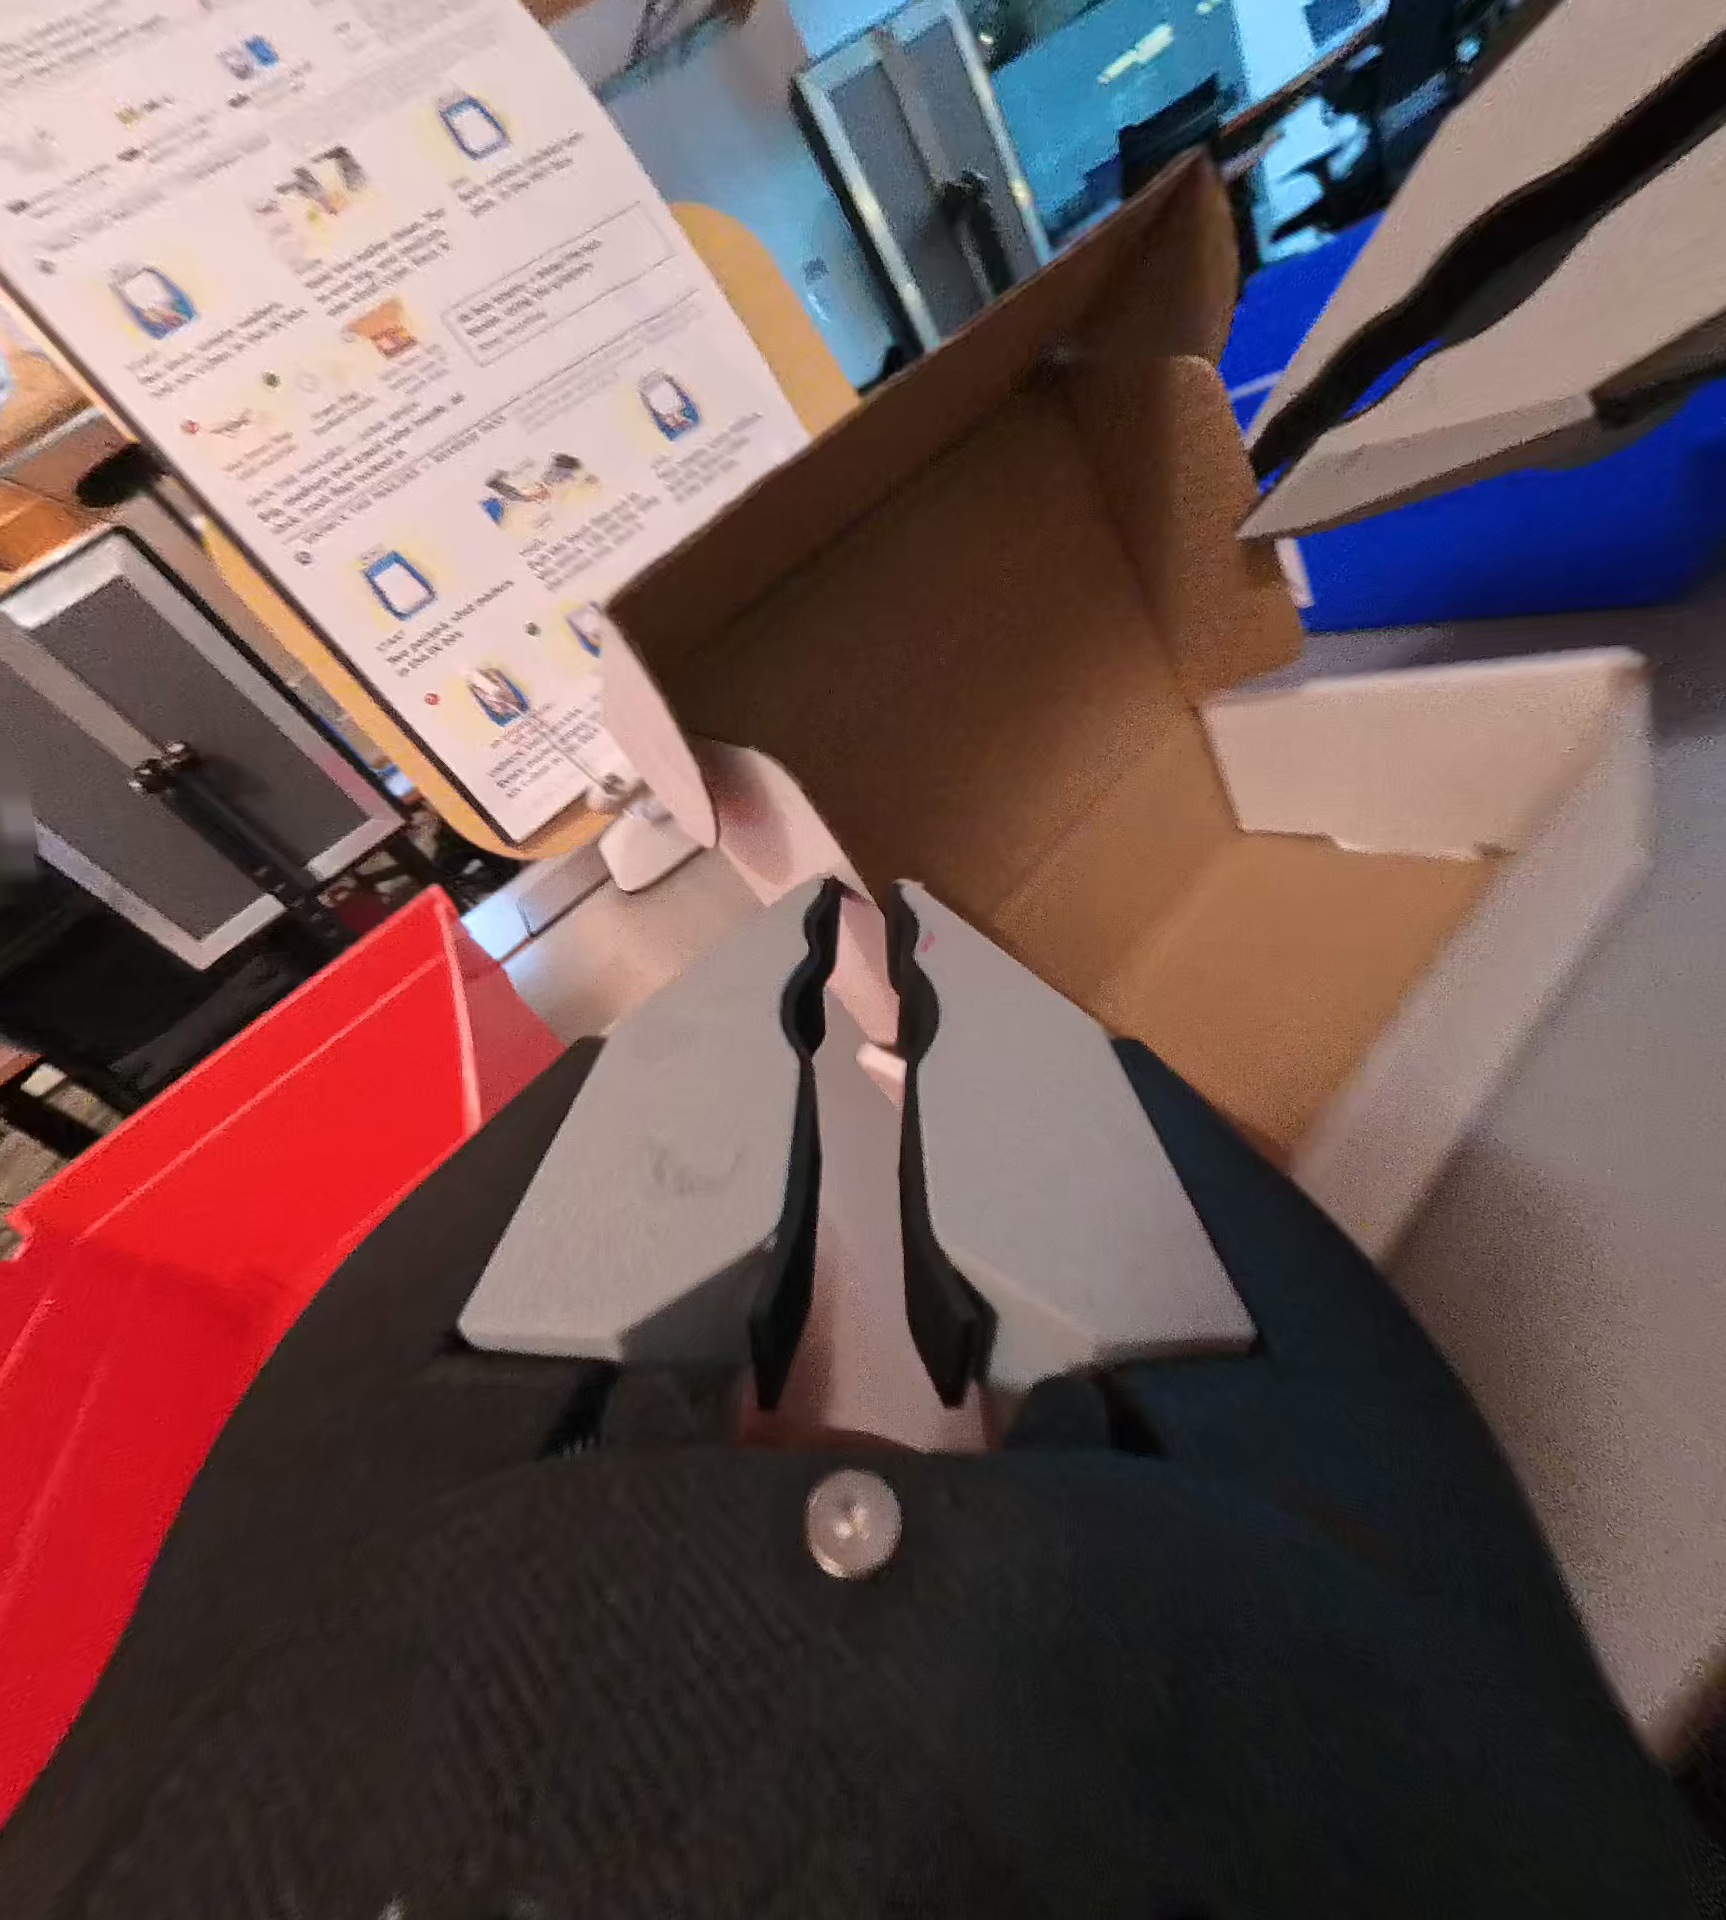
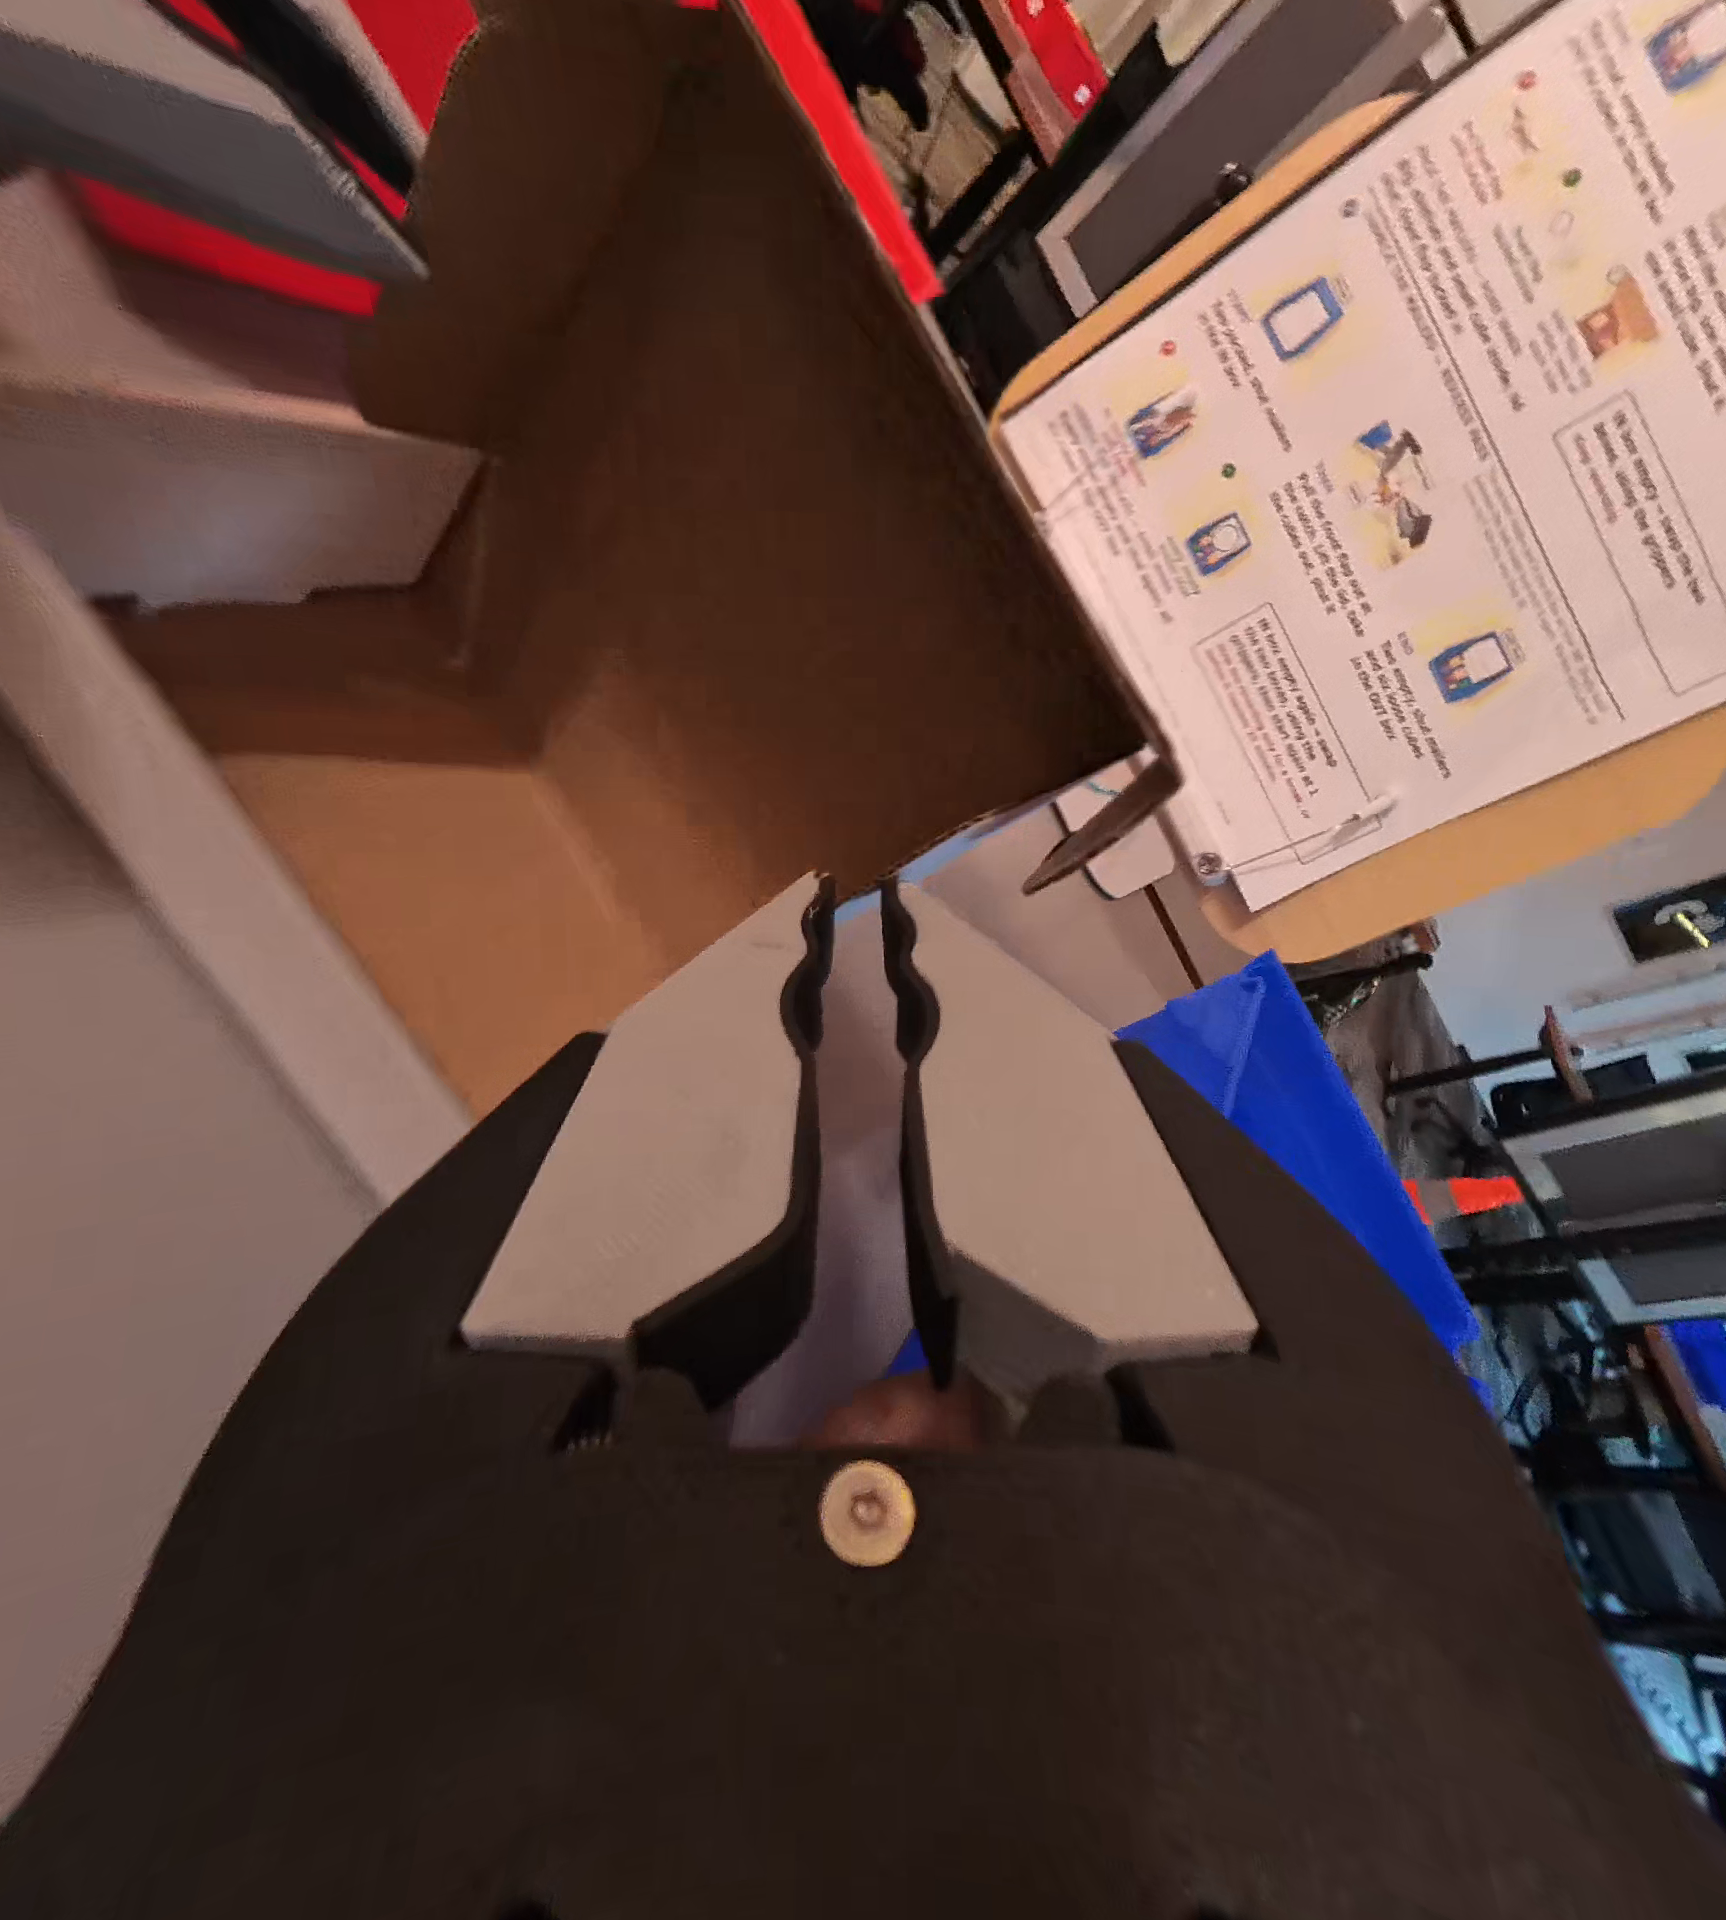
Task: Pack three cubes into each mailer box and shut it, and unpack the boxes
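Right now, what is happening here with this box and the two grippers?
A person works an open mailer box with two handheld grippers. The left gripper has its jaws nearly shut on a side flap of the lid. The right gripper sits at the lid's opposite edge, jaws nearly shut too; whether it grips is unclear. No cubes show inside the box. A red bin and a blue bin flank it.

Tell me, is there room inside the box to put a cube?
Yes. The open mailer box shows a bare brown floor between its raised lid and its white front wall; no cube shows inside. It is crowded at the lid's edges: the left tongs sit at one lid corner, the right tongs at the other.
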Demonstrator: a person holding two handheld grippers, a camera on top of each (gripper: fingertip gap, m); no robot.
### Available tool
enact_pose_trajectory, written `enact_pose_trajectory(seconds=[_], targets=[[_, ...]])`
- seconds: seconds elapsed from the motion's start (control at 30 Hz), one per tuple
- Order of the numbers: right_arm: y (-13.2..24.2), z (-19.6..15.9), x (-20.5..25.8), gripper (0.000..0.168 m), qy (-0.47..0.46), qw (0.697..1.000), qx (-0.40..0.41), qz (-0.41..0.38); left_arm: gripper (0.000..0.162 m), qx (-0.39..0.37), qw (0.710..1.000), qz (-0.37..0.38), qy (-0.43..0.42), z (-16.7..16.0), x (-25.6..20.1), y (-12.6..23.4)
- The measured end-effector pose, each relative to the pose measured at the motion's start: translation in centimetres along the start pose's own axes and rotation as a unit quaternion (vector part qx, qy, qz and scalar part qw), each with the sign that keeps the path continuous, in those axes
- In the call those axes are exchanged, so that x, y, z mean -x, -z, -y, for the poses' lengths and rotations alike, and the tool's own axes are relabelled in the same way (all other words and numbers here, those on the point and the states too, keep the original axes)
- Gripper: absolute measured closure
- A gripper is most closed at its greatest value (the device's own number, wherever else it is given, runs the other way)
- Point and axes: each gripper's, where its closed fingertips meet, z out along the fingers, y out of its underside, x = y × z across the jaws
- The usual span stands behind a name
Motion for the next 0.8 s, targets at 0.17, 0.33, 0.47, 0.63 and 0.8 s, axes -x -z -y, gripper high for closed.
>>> enact_pose_trajectory(seconds=[0.17,0.33,0.47,0.63,0.8], targets=[[1.8,-2.0,3.8,0.168,0.037,0.999,0.009,0.039,0.159,0.069,0.996,-0.043,-0.045,-2.4,-3.0,2.5],[3.9,-2.1,4.4,0.162,0.058,0.996,-0.008,0.066,0.162,0.082,0.991,-0.104,-0.033,-3.6,-4.9,4.4],[6.2,-1.1,2.1,0.150,0.035,0.997,-0.032,0.064,0.139,0.051,0.994,-0.094,-0.005,-1.3,-2.5,6.1],[7.3,1.4,1.1,0.130,0.088,0.993,-0.060,0.057,0.119,0.061,0.990,-0.051,-0.112,1.0,-0.2,6.4],[6.1,3.4,2.0,0.114,0.127,0.986,-0.052,0.097,0.095,0.123,0.972,-0.136,-0.147,1.0,-1.3,4.4]])
